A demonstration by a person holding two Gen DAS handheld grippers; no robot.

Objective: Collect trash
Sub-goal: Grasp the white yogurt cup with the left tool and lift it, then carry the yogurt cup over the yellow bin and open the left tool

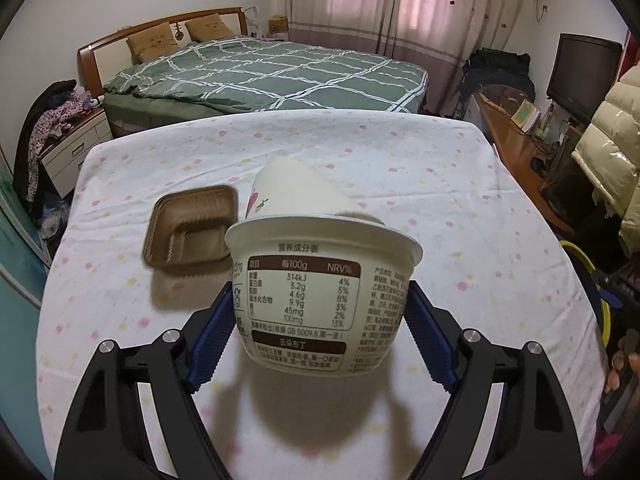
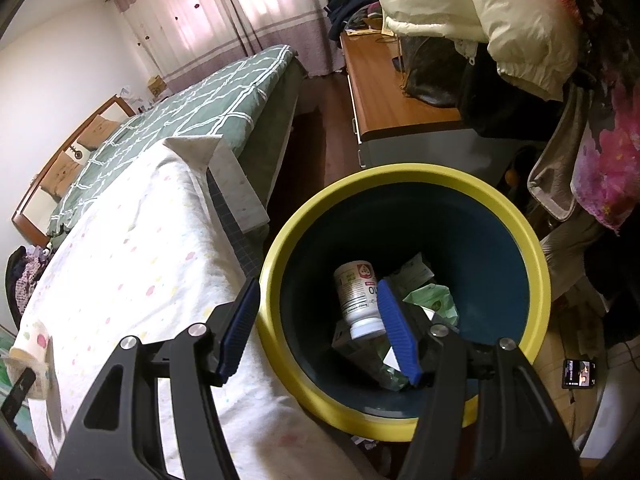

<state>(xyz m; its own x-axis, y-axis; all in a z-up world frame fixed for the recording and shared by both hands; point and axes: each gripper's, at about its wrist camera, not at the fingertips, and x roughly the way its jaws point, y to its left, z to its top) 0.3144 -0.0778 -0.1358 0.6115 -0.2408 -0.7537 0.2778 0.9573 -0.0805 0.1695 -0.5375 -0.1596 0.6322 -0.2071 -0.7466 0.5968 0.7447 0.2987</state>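
My left gripper (image 1: pixel 320 308) is shut on a white pudding cup (image 1: pixel 320 300) with a printed nutrition label and holds it above the table. A white paper cup (image 1: pixel 296 194) lies tipped just behind it. A brown plastic tray (image 1: pixel 192 226) lies on the tablecloth to the left. My right gripper (image 2: pixel 316 312) is open and empty above the yellow-rimmed blue trash bin (image 2: pixel 404 184). In the bin lie a white bottle (image 2: pixel 358 300), a green wrapper (image 2: pixel 434 300) and other scraps.
The table (image 1: pixel 440 200) wears a white dotted cloth. A green bed (image 1: pixel 272 76) stands behind it, a wooden desk (image 1: pixel 516 152) with a monitor to the right. The bin stands at the table's right side; clothes hang over it (image 2: pixel 480 12).
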